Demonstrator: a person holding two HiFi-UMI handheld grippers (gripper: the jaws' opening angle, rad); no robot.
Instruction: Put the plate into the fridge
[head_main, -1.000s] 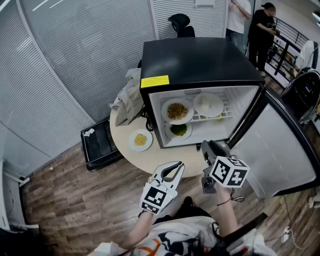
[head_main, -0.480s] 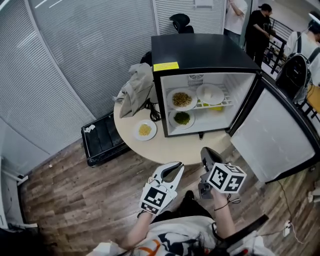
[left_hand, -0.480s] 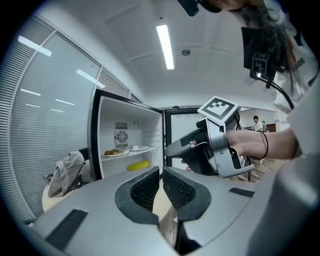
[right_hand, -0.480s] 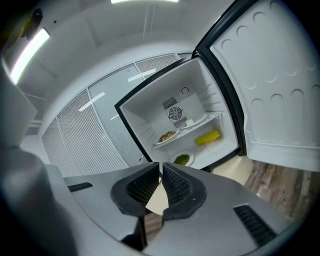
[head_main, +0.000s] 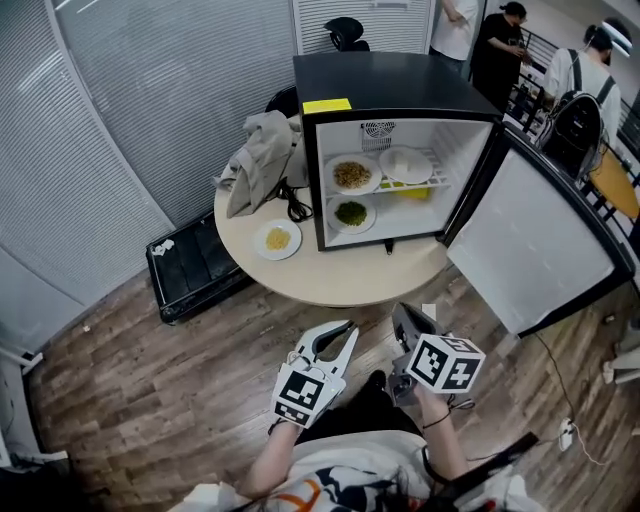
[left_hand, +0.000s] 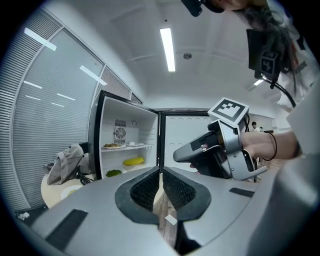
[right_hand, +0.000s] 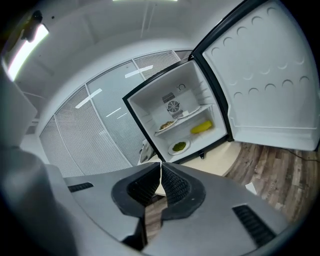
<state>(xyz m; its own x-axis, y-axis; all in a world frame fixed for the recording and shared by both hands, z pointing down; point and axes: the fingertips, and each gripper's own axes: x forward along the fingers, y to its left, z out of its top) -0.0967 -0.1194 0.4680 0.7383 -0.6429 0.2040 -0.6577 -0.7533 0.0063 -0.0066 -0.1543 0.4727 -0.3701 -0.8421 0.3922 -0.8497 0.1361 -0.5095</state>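
Note:
A white plate of yellow food (head_main: 277, 239) lies on the round table (head_main: 330, 285), left of the open black fridge (head_main: 390, 90). On the fridge's upper shelf are a noodle plate (head_main: 350, 174) and a white plate (head_main: 405, 165); below lie a plate of greens (head_main: 350, 213) and something yellow (head_main: 405, 192). My left gripper (head_main: 345, 328) (left_hand: 160, 170) and right gripper (head_main: 403, 312) (right_hand: 161, 164) hang over the wooden floor, short of the table, both shut and empty. The right gripper view looks up into the fridge (right_hand: 180, 125).
The fridge door (head_main: 530, 240) swings open to the right. A grey garment (head_main: 255, 160) and a black cable (head_main: 293, 208) lie on the table's left. A black case (head_main: 195, 265) sits on the floor by the glass partition. People (head_main: 505, 45) stand at the back right.
The view has backed away from the table: fridge and table now sit farther off. Both grippers have drawn back from the table edge to over the floor.

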